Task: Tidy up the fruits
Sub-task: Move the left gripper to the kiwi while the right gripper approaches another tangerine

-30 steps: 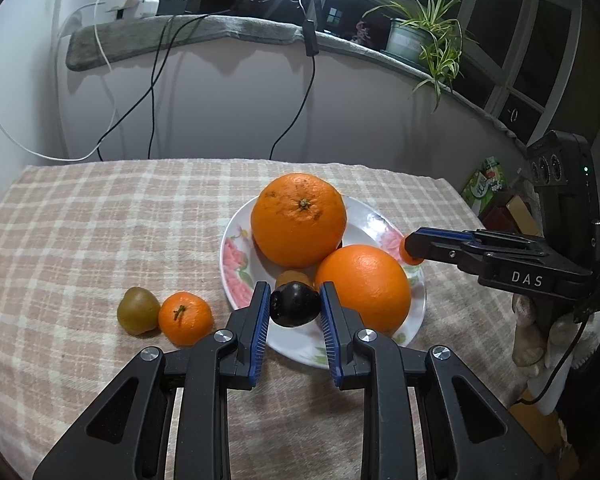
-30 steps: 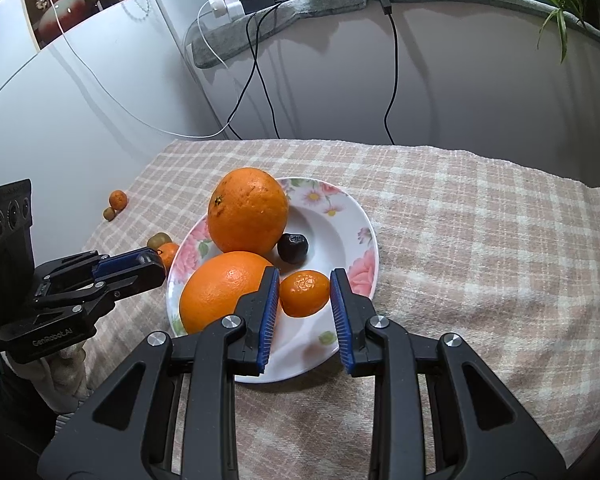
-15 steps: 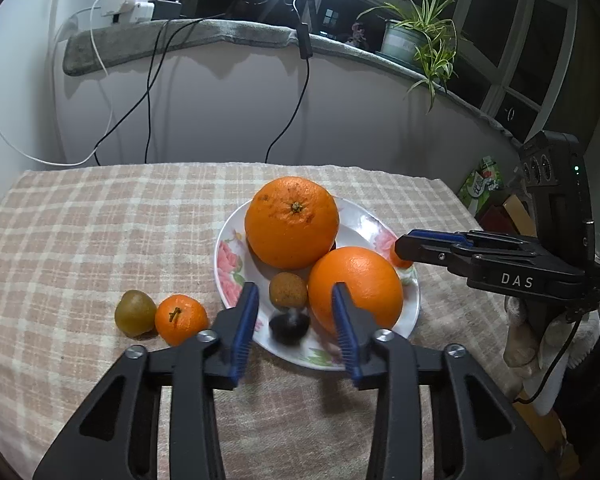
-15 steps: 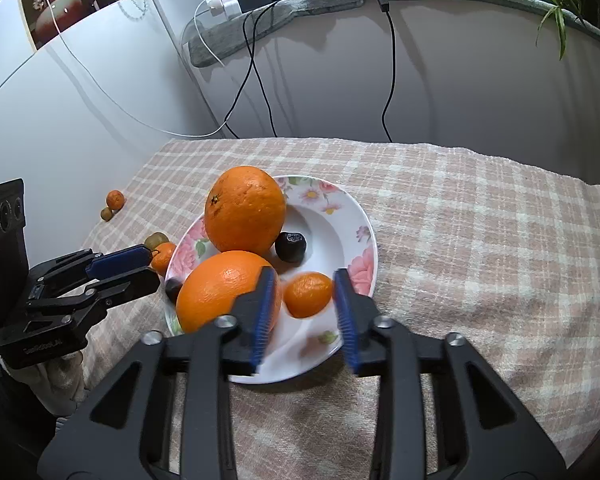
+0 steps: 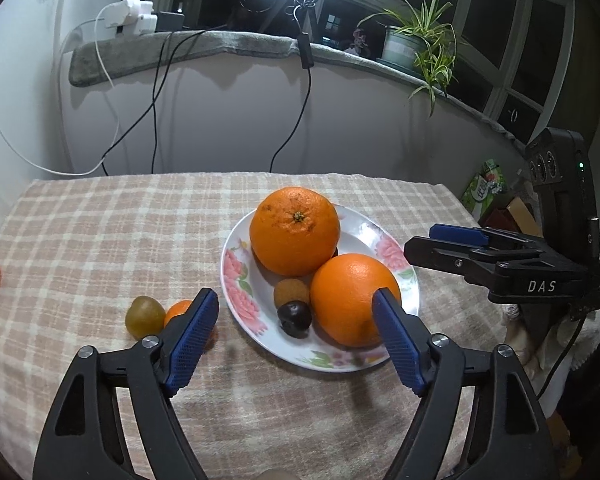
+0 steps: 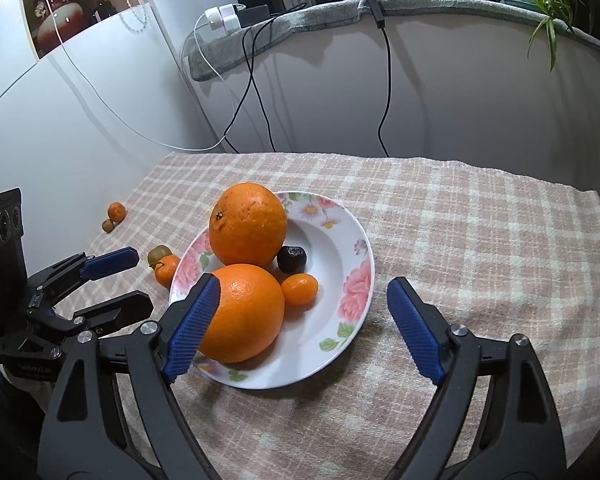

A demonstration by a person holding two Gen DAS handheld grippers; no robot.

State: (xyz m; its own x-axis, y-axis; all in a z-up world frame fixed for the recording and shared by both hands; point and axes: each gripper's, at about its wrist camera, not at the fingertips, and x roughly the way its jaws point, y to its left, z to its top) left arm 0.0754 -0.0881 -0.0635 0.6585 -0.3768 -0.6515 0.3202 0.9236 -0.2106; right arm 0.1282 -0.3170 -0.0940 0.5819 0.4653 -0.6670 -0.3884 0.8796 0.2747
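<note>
A floral white plate (image 5: 236, 276) (image 6: 356, 248) holds two big oranges (image 5: 295, 230) (image 5: 350, 298), a dark plum (image 5: 295, 318), a small brown fruit (image 5: 291, 292), and in the right wrist view a small tangerine (image 6: 299, 289) and another dark fruit (image 6: 292, 258). My left gripper (image 5: 296, 344) is open and empty, hovering near the plate's front edge. My right gripper (image 6: 304, 332) is open and empty over the plate's near side. A green fruit (image 5: 144, 317) and a tangerine (image 5: 177, 309) lie on the cloth left of the plate.
The table has a checked cloth (image 5: 100, 232). A tangerine (image 6: 116, 211) and a small green fruit (image 6: 108, 225) lie at the far left edge. A curved wall with cables stands behind. A potted plant (image 5: 416, 46) sits on the ledge.
Both grippers let go of their fruit and opened wide. The plum and the small tangerine now rest on the plate. Both grippers pulled back and up from the plate.
</note>
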